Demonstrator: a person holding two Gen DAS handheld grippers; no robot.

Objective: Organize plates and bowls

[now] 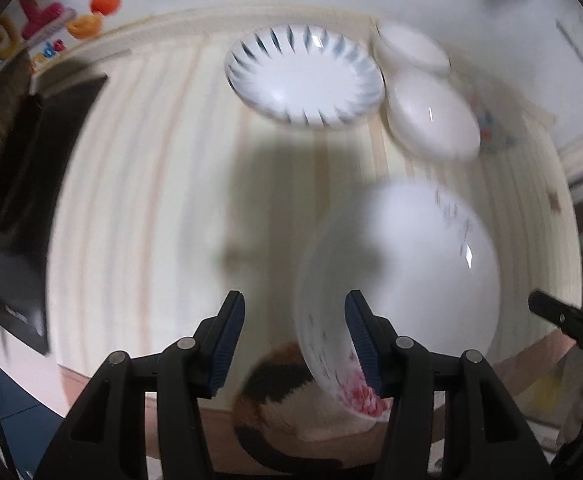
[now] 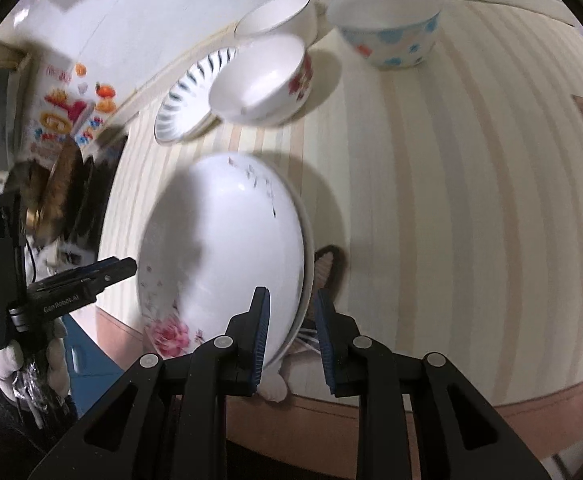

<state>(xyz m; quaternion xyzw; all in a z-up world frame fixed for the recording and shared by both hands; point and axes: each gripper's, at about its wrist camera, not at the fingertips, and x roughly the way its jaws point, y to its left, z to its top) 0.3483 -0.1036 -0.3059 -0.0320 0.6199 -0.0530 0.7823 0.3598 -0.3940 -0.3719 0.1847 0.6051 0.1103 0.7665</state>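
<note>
A white plate with a pink flower print [image 2: 223, 248] hangs over the table's front edge, a second rim showing under its right side. My right gripper [image 2: 292, 294] is shut on that right rim, one pad on top and one outside. My left gripper [image 1: 295, 300] stands open. The plate [image 1: 403, 272] has its left rim between the jaws beside the right pad [image 1: 361, 340], and the left pad is well apart from it. In the right wrist view the left gripper [image 2: 131, 268] reaches the plate's left rim. A blue-striped plate [image 1: 303, 80] lies at the back of the table.
Behind the striped plate [image 2: 187, 96] stand a flowered bowl [image 2: 259, 80], a white bowl [image 2: 275, 16] and a blue-dotted bowl [image 2: 387, 28]. A cat [image 1: 275, 380] sits under the plate at the edge of the striped table [image 2: 451, 200]. Dark objects [image 1: 31, 184] crowd the left side.
</note>
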